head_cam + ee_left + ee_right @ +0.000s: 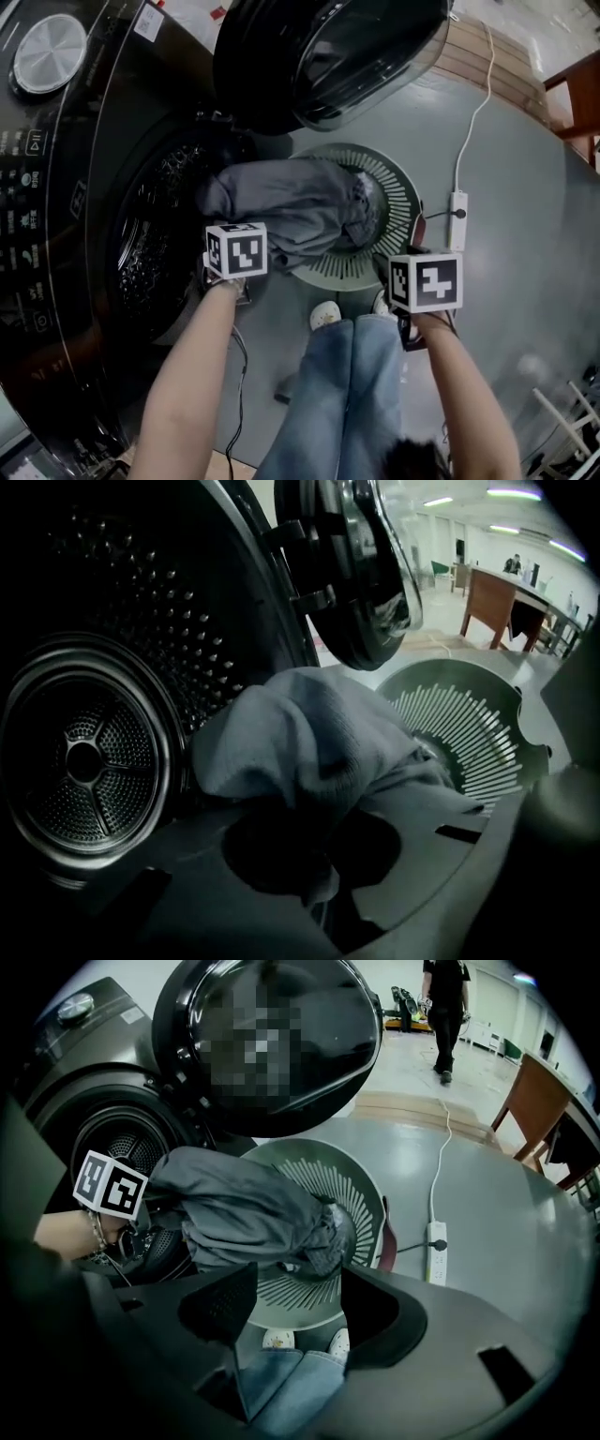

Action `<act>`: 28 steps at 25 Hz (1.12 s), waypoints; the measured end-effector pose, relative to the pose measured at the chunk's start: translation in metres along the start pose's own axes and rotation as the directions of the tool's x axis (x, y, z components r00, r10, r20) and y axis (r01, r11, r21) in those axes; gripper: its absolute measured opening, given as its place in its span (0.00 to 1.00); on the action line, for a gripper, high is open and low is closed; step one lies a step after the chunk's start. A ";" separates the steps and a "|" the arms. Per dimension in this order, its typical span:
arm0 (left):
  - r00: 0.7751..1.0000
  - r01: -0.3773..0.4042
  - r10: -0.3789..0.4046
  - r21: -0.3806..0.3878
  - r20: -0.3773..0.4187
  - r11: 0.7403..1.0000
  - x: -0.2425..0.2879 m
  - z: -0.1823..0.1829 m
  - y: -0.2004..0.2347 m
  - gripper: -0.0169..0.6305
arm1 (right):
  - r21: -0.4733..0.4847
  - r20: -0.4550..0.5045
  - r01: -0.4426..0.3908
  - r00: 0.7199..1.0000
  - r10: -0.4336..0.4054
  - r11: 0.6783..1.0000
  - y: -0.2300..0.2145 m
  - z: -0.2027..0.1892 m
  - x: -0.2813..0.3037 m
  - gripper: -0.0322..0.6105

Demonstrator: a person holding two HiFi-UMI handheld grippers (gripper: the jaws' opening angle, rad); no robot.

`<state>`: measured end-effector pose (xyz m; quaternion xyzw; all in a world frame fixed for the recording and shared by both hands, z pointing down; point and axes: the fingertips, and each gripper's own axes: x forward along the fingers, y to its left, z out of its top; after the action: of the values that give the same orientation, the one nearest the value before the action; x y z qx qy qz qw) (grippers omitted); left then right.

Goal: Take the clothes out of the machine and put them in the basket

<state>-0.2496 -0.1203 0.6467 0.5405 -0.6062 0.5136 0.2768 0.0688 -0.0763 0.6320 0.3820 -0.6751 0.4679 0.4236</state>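
Observation:
A grey garment (291, 208) stretches from the machine's drum opening (159, 248) across to the round green basket (398, 187). My left gripper (234, 246) sits at the mouth of the drum, shut on a fold of that garment (300, 742); in the left gripper view the cloth bunches between the closed jaws of the left gripper (314, 855). My right gripper (424, 279) hangs over the basket's near rim, on the right. In its own view the right gripper (295, 1312) stands open with nothing between the jaws, and the garment (244, 1213) lies ahead, apart from them.
The machine's round door (347, 56) hangs open above the basket. A white power strip (457, 217) with its cord lies on the grey floor to the right. The person's jeans (337, 394) and shoes stand just below the basket. Wooden furniture (577, 103) is at the far right.

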 end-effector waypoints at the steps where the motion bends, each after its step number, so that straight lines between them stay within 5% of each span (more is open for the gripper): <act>1: 1.000 0.019 -0.019 -0.019 0.013 1.000 -0.006 0.002 -0.005 0.07 | -0.007 0.002 -0.001 1.000 0.001 1.000 0.000 0.001 -0.004 0.48; 7: 0.974 0.189 -0.175 -0.089 0.142 0.978 -0.050 0.027 -0.053 0.06 | -0.017 0.011 -0.003 1.000 0.003 1.000 -0.004 0.004 -0.019 0.47; 13: 0.902 0.400 -0.371 -0.105 0.222 0.911 -0.091 0.053 -0.125 0.06 | -0.025 0.009 -0.006 1.000 0.006 1.000 -0.010 0.002 -0.034 0.47; 15: 0.858 0.486 -0.448 -0.117 0.250 0.866 -0.105 0.061 -0.148 0.06 | -0.026 0.014 -0.001 1.000 0.001 1.000 -0.016 0.004 -0.040 0.47; 20: 0.667 0.721 -0.656 -0.086 0.353 0.687 -0.143 0.082 -0.193 0.06 | -0.006 0.030 0.005 1.000 -0.005 1.000 -0.031 0.010 -0.052 0.46; 22: 0.614 0.765 -0.696 -0.061 0.373 0.642 -0.153 0.086 -0.204 0.06 | -0.001 0.033 0.008 0.999 -0.008 1.000 -0.036 0.011 -0.054 0.46; 24: 0.604 0.773 -0.700 -0.065 0.381 0.631 -0.155 0.087 -0.209 0.07 | 0.003 0.033 0.008 0.999 -0.008 1.000 -0.041 0.010 -0.054 0.46; 27: 0.656 0.742 -0.680 -0.111 0.328 0.662 -0.144 0.081 -0.213 0.10 | 0.004 0.027 0.006 1.000 -0.006 1.000 -0.043 0.008 -0.054 0.46; 28: 0.675 0.729 -0.672 -0.133 0.304 0.672 -0.140 0.078 -0.214 0.29 | 0.002 0.025 0.005 1.000 -0.005 1.000 -0.043 0.007 -0.054 0.46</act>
<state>0.0054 -0.1166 0.5667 0.7496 -0.4358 0.2224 0.4458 0.1261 -0.0879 0.5935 0.3899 -0.6790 0.4626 0.4158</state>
